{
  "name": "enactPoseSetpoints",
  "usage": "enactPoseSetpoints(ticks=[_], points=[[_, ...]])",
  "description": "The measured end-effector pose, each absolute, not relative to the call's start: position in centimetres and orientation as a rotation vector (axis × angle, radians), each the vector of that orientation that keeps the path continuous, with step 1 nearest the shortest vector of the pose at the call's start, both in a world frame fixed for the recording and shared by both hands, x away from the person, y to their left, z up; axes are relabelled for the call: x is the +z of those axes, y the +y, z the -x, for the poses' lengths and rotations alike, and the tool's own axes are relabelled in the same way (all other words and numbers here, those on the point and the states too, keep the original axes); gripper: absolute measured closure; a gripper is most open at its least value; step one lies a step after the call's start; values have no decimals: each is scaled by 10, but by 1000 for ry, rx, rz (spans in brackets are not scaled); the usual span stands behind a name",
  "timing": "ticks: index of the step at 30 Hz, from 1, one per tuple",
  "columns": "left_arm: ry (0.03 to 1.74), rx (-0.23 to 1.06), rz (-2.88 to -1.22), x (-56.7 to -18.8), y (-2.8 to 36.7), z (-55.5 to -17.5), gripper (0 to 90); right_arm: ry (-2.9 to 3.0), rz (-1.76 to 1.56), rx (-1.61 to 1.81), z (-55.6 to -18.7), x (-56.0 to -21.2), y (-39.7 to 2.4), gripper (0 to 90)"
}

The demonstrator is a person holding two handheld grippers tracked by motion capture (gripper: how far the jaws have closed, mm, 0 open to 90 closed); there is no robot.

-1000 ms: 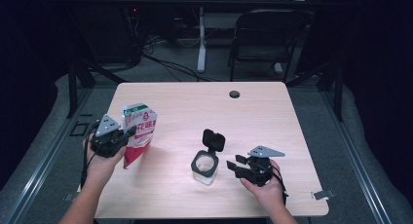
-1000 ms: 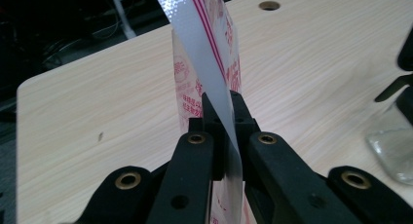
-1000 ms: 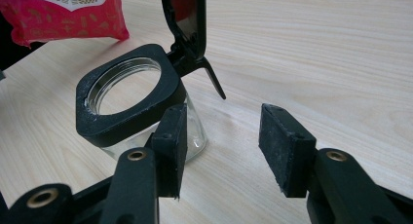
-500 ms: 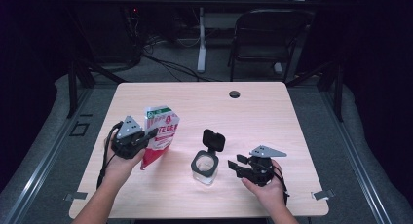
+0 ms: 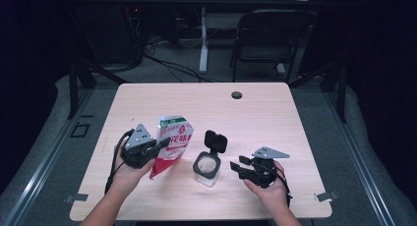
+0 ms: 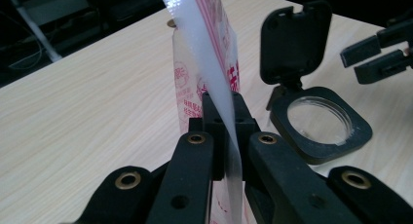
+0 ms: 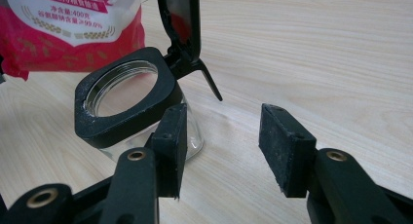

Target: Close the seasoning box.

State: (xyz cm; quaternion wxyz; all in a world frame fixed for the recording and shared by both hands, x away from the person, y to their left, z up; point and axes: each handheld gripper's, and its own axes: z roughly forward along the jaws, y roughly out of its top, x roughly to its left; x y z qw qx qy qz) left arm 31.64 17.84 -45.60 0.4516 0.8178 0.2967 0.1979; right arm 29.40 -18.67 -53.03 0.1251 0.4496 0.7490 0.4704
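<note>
A: Item moved: the bag [image 5: 171,143], pinched at its clear edge by the left gripper [image 5: 156,146], has travelled from the table's left side toward the middle and now hangs tilted just beside the jar [image 5: 206,167].

B: Jaw state, left?

A: Clenched on the bag's plastic seam; in the left gripper view the film runs straight between the pads.

B: Right gripper [image 5: 241,167]?

A: Unmoved, jaws spread wide, nothing between them. It sits just to the right of the jar, not touching the glass.

B: Jar condition?

A: Upright, black hinged lid [image 5: 216,140] flipped open and standing behind the mouth. Judged: the bag is being brought over for pouring, not yet above the opening.

B: Edges and room?

A: Table [image 5: 275,113] bare behind the jar apart from a cable hole [image 5: 237,95] near the far edge. Jar is toward the near edge, hands closer still. Tightest spot: the raised lid, near the bag's corner.
</note>
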Motion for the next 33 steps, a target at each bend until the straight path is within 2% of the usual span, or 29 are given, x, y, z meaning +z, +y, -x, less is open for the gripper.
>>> enactPoseSetpoints(ticks=[33], points=[[829, 339, -2056, -499, 215, -303, 882, 2164, -1267, 1412, -289, -518, -184, 530]])
